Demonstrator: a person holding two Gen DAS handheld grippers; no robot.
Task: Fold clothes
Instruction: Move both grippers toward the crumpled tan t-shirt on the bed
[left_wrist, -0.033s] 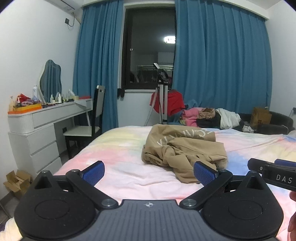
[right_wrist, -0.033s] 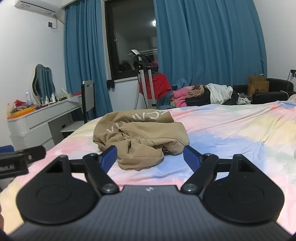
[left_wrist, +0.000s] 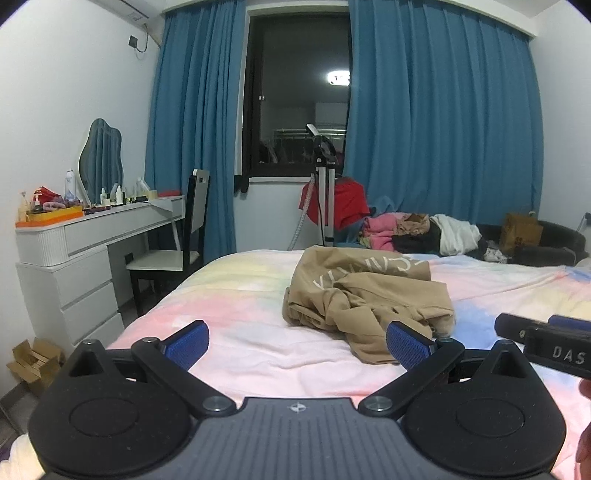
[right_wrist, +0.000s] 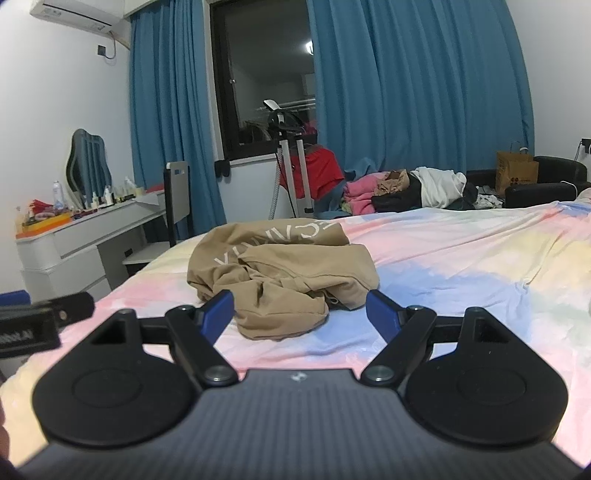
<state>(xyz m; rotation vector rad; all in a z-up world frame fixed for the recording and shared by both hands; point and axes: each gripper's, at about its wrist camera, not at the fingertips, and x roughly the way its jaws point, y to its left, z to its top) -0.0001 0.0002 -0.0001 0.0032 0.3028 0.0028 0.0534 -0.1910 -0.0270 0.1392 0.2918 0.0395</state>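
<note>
A crumpled tan garment with white lettering (left_wrist: 365, 295) lies in a heap on the pastel bed sheet (left_wrist: 240, 317); it also shows in the right wrist view (right_wrist: 280, 269). My left gripper (left_wrist: 297, 341) is open and empty, held above the sheet just short of the garment's near left side. My right gripper (right_wrist: 301, 314) is open and empty, its blue pads on either side of the garment's near edge, a little above it. The right gripper's black body (left_wrist: 546, 343) shows at the left view's right edge; the left gripper's body (right_wrist: 37, 321) shows at the right view's left edge.
A white dressing table (left_wrist: 85, 251) with bottles and a mirror and a chair (left_wrist: 177, 243) stand left of the bed. A pile of clothes (left_wrist: 413, 232), a tripod (left_wrist: 325, 206) and a dark sofa with a paper bag (left_wrist: 524, 232) lie beyond the bed, before blue curtains.
</note>
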